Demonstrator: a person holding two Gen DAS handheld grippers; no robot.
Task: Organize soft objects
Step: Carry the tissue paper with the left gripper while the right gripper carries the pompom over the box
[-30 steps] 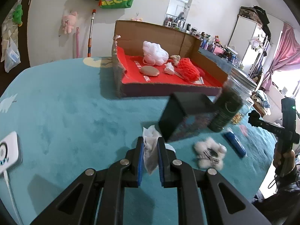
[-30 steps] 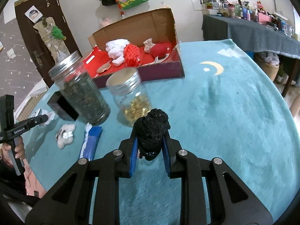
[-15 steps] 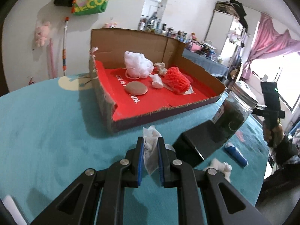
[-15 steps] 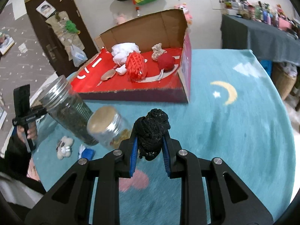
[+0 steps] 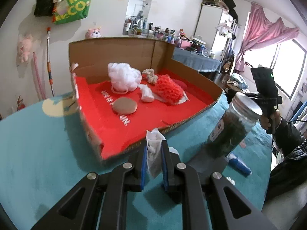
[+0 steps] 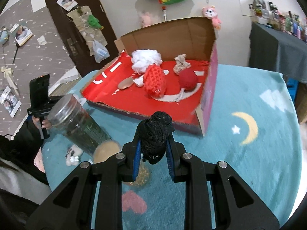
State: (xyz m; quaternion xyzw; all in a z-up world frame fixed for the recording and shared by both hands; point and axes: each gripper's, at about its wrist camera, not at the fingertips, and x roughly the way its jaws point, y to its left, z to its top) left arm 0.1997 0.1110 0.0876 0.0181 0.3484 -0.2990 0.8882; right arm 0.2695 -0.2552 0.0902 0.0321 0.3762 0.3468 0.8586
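Here, a crumpled white tissue-like wad (image 5: 153,149) is pinched between the blue pads of the left gripper (image 5: 153,164), whose jaws are closed tightly on it, and a black knitted mesh bundle (image 6: 155,134) is clamped in the same way by the right gripper (image 6: 152,153). Both soft pieces are carried clear of the teal plush tablecloth (image 6: 249,153), just short of the near edge of the shallow cardboard box with a red lining (image 5: 107,143). They are presumably held so in order to be dropped among the soft things already gathered there: a white mesh bath puff (image 5: 123,76), a red crocheted pouch (image 5: 168,91), a red yarn ball (image 6: 189,79), a beige knotted scrap (image 5: 150,75) and a flat round tan pad (image 5: 124,106). The hard items are left outside the box: a tall glass jar of dark leaves with a metal lid (image 5: 234,128) and a smaller cork-lidded jar (image 6: 107,151).

Compared with a second ago, the box is seen nearer and larger in both wrist views, and both grippers have been brought towards it. Neither grip has been altered. In the left view the black block has slid almost wholly behind the fingers.
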